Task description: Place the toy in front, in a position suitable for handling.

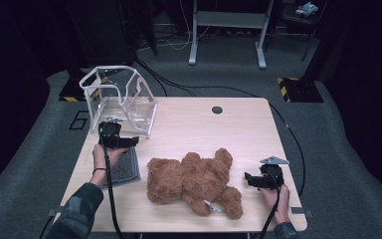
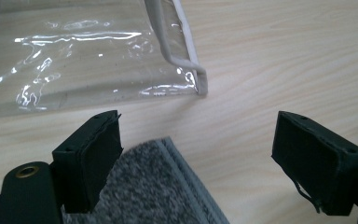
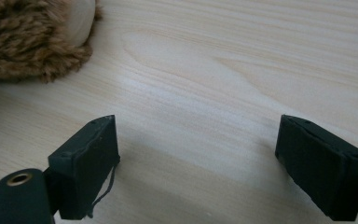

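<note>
In the high view the left gripper [image 1: 129, 142] sits at the left of the frame, over the top edge of a grey folded cloth [image 1: 124, 167], with a clear plastic bag [image 1: 122, 102] standing open just above it toward the upper left. Its jaws are spread wide with nothing between them; in the left gripper view the cloth [image 2: 168, 191] lies low in the frame under the left jaw and the bag's white-piped corner [image 2: 200, 84] sits just beyond it. The right gripper [image 1: 251, 179] rests at the lower right, jaws likewise spread and empty over bare table [image 3: 214, 70], near the brown teddy bear [image 1: 194, 181] lying across the centre bottom of the frame. The work in hand looks like packing the cloth, and perhaps the bear, into the bag. To do it well, the left gripper should drop so one jaw slides under the cloth's near edge, pinching the whole fold rather than a single layer. The bag looks light and may slide, so the right gripper could steady its rim.
</note>
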`<action>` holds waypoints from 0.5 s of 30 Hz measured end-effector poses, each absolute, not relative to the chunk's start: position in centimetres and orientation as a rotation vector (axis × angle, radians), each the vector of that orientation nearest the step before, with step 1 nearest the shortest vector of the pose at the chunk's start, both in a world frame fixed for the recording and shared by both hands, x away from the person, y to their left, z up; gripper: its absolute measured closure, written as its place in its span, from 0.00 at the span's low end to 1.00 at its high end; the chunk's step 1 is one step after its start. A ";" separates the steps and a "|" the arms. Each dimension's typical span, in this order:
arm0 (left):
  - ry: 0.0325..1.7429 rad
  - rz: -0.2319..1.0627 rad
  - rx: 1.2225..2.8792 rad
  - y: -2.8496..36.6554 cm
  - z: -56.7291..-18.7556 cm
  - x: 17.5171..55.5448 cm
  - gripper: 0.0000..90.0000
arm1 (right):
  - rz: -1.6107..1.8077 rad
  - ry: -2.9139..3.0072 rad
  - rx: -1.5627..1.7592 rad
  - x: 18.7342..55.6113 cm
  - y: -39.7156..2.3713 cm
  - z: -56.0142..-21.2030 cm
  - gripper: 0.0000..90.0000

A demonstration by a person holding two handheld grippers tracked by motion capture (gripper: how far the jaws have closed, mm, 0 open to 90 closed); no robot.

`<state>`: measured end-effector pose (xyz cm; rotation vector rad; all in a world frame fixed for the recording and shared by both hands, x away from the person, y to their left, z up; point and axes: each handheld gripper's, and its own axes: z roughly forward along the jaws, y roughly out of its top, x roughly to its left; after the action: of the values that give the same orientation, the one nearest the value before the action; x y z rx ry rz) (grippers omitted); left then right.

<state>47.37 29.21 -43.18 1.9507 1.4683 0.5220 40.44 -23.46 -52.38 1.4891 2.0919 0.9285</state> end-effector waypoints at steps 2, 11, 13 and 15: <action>1.450 0.500 1.958 29.1 -43.2 46.6 0.16 | 0.944 2.099 1.501 40.3 -23.5 -52.2 0.13; 1.374 0.452 1.985 28.0 -43.8 43.0 0.10 | 0.992 2.156 1.464 38.7 -22.3 -48.8 0.08; 1.368 0.454 1.993 27.9 -43.9 42.4 0.08 | 0.996 2.163 1.445 38.2 -21.9 -47.9 0.06; 1.363 0.445 1.991 28.0 -44.1 41.7 0.08 | 1.023 2.177 1.419 37.8 -21.6 -47.0 0.05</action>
<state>41.68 27.96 -44.05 1.9913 1.3630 0.4445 37.82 -21.56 -47.04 1.4192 2.1774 1.0232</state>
